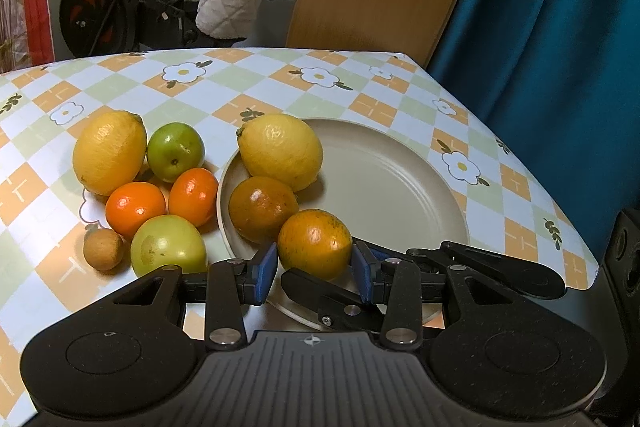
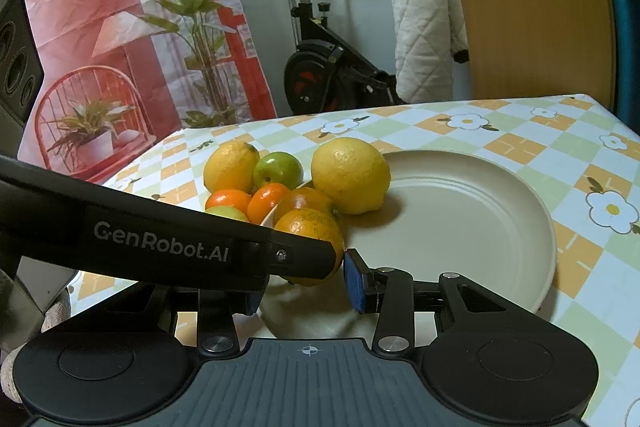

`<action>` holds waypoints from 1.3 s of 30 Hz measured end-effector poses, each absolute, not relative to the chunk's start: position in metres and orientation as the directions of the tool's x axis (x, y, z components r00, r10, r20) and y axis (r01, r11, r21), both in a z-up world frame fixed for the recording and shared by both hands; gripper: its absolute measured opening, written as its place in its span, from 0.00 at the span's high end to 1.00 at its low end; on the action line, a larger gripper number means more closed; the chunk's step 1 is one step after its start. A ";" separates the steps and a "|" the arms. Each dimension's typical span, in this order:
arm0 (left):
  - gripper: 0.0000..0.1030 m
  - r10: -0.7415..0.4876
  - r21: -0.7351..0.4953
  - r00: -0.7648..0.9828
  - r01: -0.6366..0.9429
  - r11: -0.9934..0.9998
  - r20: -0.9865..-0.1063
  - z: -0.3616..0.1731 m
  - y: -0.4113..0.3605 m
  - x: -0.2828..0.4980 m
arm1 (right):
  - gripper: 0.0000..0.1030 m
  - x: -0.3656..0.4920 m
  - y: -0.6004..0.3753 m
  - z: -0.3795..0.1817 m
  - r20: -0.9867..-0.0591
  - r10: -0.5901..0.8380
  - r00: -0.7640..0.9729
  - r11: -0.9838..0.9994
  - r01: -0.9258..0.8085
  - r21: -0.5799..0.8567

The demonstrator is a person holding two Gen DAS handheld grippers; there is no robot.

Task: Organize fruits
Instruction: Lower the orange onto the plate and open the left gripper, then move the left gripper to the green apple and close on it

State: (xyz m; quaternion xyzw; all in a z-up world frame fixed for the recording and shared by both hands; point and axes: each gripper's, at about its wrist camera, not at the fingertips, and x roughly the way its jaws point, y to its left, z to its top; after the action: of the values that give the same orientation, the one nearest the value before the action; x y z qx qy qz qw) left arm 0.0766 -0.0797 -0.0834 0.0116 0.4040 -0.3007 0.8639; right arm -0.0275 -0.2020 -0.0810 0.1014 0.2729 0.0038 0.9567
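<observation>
On the table, covered by a checked cloth with flowers, a beige plate near the right edge holds a lemon and two oranges, its right half bare. Left gripper clasps the near orange; right gripper beside it, grasp unclear. Six loose fruits crowd left; exercise bike and teal curtain behind.
</observation>
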 end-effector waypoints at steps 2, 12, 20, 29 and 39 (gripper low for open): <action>0.58 -0.509 -0.222 0.493 0.529 0.819 -0.706 -0.084 -0.080 0.077 | 0.64 -0.027 -0.202 -0.082 -0.522 0.060 0.851 0.979 0.052 0.197; 0.58 -0.503 -0.238 0.501 0.501 0.832 -0.705 -0.088 -0.074 0.076 | 0.63 -0.023 -0.200 -0.086 -0.543 0.071 0.837 0.981 0.039 0.188; 0.58 -0.498 -0.262 0.543 0.455 0.851 -0.676 -0.080 -0.055 0.071 | 0.59 -0.024 -0.200 -0.086 -0.544 0.070 0.836 0.981 0.041 0.190; 0.58 -0.458 -0.316 0.654 0.332 0.889 -0.602 -0.067 0.000 0.061 | 0.50 -0.030 -0.194 -0.081 -0.495 0.030 0.869 0.988 0.048 0.144; 0.58 -0.405 -0.348 0.698 0.232 0.908 -0.591 -0.066 0.041 0.066 | 0.48 -0.036 -0.186 -0.078 -0.457 -0.009 0.889 0.995 0.052 0.081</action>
State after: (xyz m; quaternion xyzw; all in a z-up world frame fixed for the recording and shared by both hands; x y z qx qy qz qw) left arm 0.0662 0.0407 -0.0657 -0.1243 0.3473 -0.1745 0.9129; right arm -0.0362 -0.1860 -0.0780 0.0457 0.2346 -0.0157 0.9709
